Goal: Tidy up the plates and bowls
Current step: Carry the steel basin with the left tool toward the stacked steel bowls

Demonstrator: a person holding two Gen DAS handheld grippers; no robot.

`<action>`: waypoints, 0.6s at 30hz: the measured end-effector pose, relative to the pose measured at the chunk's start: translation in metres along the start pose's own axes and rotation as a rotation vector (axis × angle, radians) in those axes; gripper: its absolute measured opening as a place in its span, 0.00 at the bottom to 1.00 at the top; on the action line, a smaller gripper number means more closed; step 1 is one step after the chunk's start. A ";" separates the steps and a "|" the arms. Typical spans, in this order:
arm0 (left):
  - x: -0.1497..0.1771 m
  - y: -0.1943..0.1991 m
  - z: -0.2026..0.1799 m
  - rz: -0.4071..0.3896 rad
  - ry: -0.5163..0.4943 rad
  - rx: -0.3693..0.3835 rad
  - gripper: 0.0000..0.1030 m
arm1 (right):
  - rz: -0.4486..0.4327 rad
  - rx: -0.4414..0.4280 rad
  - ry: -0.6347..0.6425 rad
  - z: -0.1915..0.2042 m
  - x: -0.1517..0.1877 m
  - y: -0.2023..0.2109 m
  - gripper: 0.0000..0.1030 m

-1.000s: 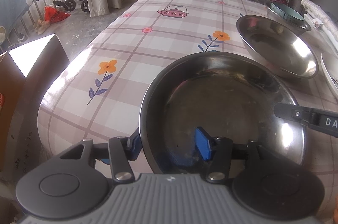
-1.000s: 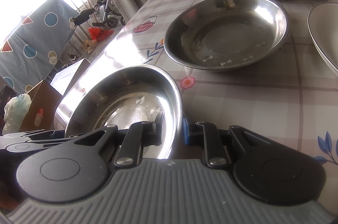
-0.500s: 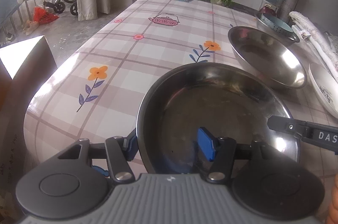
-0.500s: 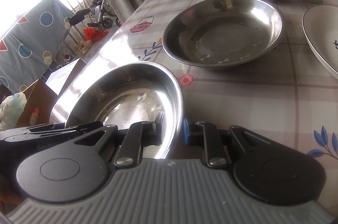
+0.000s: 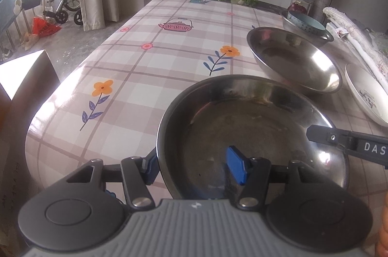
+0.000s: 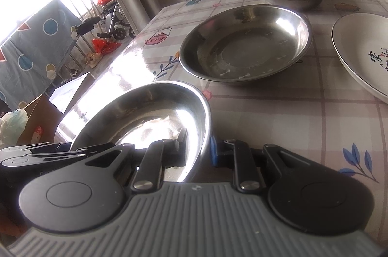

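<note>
Claws [image 5: 194,166] [image 6: 197,150] both clamp one steel dish [image 5: 252,135] — left and right rims — above the table [image 5: 145,68].

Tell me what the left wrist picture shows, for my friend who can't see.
The left hand-held gripper clamps the rim of a round steel bowl above a checked flowered tablecloth. The right hand-held gripper grips its opposite rim, with another wide steel bowl behind.

near steel plate [image 5: 252,135] | behind: second steel plate [image 5: 294,60] | right: white plate [image 5: 363,92]
</note>
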State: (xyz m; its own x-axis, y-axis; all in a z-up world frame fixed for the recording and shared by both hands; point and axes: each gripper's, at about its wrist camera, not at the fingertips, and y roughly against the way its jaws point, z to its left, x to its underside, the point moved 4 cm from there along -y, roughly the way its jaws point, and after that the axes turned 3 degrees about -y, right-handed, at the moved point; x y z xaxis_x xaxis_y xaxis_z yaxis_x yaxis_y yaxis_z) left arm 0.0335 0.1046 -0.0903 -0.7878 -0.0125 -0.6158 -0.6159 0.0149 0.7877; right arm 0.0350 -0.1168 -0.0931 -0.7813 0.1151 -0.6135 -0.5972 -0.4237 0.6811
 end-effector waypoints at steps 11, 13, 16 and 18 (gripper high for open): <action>0.001 -0.006 -0.004 0.018 -0.042 -0.038 0.55 | 0.009 -0.011 -0.017 -0.004 0.001 -0.005 0.17; 0.000 -0.007 -0.005 0.020 -0.047 -0.041 0.55 | 0.010 -0.013 -0.021 -0.005 0.001 -0.005 0.17; -0.001 -0.008 -0.005 0.022 -0.049 -0.044 0.56 | 0.012 -0.017 -0.026 -0.006 0.001 -0.006 0.17; -0.002 -0.010 -0.005 0.024 -0.051 -0.046 0.56 | 0.013 -0.019 -0.027 -0.006 0.001 -0.006 0.17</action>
State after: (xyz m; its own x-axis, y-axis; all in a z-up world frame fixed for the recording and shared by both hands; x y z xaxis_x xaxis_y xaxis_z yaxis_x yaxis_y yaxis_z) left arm 0.0407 0.0990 -0.0969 -0.8020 0.0384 -0.5961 -0.5972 -0.0316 0.8014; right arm 0.0386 -0.1191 -0.1003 -0.7939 0.1331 -0.5933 -0.5833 -0.4421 0.6814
